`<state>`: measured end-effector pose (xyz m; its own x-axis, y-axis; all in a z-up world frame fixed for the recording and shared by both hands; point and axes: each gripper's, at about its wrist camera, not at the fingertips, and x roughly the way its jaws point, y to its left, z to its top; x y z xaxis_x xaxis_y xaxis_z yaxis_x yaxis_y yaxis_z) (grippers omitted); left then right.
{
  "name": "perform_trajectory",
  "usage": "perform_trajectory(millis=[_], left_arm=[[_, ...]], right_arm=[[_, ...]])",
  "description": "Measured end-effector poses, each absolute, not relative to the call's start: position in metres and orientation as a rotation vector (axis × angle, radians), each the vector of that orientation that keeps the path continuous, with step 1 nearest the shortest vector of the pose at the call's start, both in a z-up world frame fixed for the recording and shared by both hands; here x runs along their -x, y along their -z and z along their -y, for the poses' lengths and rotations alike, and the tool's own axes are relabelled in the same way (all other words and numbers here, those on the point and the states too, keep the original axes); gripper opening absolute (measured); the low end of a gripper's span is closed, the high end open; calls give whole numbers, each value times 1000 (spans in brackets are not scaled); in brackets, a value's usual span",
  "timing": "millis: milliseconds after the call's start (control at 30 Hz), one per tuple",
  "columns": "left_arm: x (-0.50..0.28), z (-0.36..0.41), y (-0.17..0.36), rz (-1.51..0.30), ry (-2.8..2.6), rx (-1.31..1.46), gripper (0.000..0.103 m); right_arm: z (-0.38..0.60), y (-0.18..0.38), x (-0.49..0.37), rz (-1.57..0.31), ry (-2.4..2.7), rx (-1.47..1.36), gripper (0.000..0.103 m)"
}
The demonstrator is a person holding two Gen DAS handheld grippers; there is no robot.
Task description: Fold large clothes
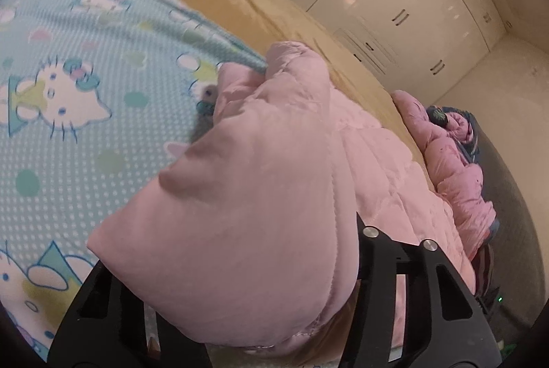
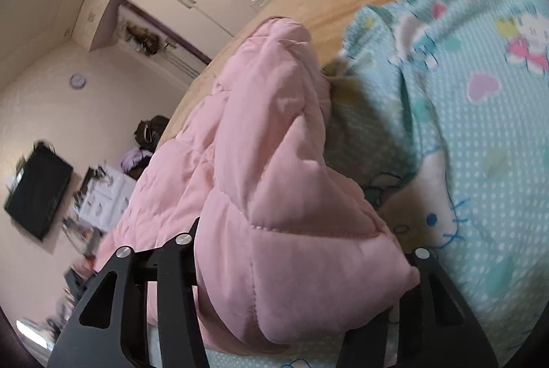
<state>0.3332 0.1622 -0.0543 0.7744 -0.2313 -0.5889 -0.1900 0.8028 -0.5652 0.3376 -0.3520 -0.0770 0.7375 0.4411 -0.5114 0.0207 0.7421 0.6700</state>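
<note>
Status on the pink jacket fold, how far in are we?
Early. Done: both grips look made; the left gripper and right gripper each have their jaws closed on a bunch of the pink quilted jacket. In hand: those ends look raised above the cartoon-print sheet. Left: no flat fold shows yet; the jacket is bunched, part of it trailing toward the bed edge.

Cartoon-cat blanket [image 1: 68,134] on tan bedspread [image 1: 240,8], glossy wardrobe [image 1: 405,8], wall television [image 2: 37,193], round clock [image 2: 78,81].
</note>
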Motion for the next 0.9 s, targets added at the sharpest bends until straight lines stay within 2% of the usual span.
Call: perform_trajectory(millis=[300,533,900], left_arm=[[-326,-140,11,-607,50,482,34],[-301,-130,-30,-515,91,411,33],[-242,-140,-34,-501,78,386,33]], right_arm=[[303,12,-328,-576,-317,-406,32],[255,-38,-290,-426,-396,-187,30],[262,-32,-224,-386,-467,-171,30]])
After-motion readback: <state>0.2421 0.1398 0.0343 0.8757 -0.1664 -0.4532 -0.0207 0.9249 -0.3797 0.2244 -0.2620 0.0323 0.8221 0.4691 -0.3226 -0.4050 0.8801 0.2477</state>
